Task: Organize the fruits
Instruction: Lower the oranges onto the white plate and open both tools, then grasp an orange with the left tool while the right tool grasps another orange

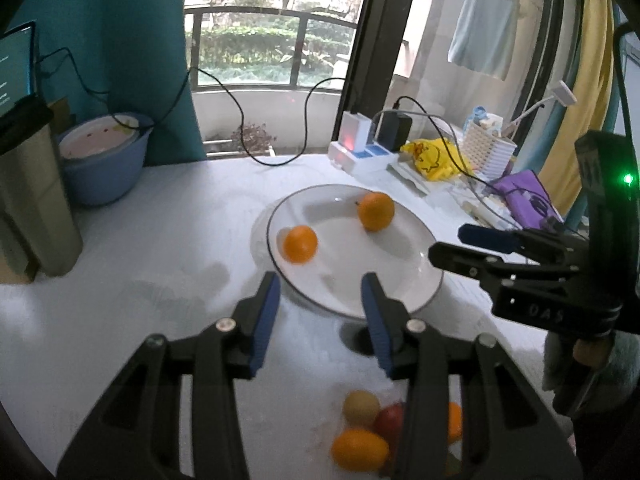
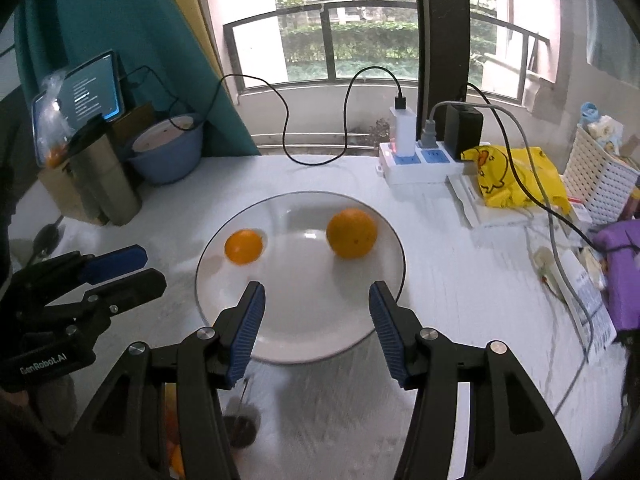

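Nearest, in the left wrist view only: a cluster of loose fruit [image 1: 368, 436] on the table [image 1: 120, 320] beneath the left gripper [image 1: 320, 312], jaws spread and empty; in the right wrist view, right gripper [image 2: 316, 320] likewise spread, holding nothing, hovering over the near rim of the white plate [image 2: 304, 320]. On the plate, two oranges well apart: smaller orange [image 2: 243, 247] at left, larger orange [image 2: 351, 233] at right. Farther back: blue basin [image 2: 168, 156] with a white dish inside, power strip [image 2: 416, 164], yellow bag [image 2: 516, 180], white basket [image 2: 600, 184] holding small items.
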`<state>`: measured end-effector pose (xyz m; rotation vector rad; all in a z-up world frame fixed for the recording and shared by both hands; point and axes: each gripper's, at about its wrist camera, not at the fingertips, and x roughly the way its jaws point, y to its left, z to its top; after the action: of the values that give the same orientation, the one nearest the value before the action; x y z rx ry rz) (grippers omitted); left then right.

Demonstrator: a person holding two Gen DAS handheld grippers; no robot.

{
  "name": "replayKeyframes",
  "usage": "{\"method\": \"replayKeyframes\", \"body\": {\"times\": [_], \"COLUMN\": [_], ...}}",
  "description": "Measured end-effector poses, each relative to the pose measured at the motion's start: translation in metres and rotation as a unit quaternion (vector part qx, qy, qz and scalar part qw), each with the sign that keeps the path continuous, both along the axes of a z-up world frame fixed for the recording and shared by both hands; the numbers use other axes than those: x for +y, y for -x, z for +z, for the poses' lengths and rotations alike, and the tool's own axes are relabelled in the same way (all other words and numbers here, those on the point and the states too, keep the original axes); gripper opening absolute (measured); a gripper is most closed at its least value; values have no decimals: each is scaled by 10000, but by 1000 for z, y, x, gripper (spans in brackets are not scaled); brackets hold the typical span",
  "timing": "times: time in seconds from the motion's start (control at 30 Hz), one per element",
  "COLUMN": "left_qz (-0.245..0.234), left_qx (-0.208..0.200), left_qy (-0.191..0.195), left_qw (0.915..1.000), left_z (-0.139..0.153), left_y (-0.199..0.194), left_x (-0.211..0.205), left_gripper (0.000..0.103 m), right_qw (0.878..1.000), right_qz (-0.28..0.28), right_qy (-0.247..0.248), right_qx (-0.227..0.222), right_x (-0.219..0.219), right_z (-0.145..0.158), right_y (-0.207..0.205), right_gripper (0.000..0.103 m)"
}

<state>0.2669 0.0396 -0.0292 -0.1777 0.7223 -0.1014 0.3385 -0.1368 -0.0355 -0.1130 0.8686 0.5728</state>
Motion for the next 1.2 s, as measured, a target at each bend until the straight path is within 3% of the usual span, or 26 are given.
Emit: {"method": "replayKeyframes", "body": {"times": [0.47, 1.2], "left_qz": [7, -90], "left_qx": [23, 366], "left_qy": [50, 178], "left_qw": [10000, 9991], "left_z": [-6, -33], "left_y": [52, 88], "left_x": [-3, -19], "left_gripper": [44, 44], "right_qw": [9999, 9991], "right_qz": [115, 353], "right_qy": [23, -36], "right_qx": [-116, 242], "right_x": [-3, 2], "right_z": [8, -23], "right_y": [53, 111], "right_gripper": [57, 57]}}
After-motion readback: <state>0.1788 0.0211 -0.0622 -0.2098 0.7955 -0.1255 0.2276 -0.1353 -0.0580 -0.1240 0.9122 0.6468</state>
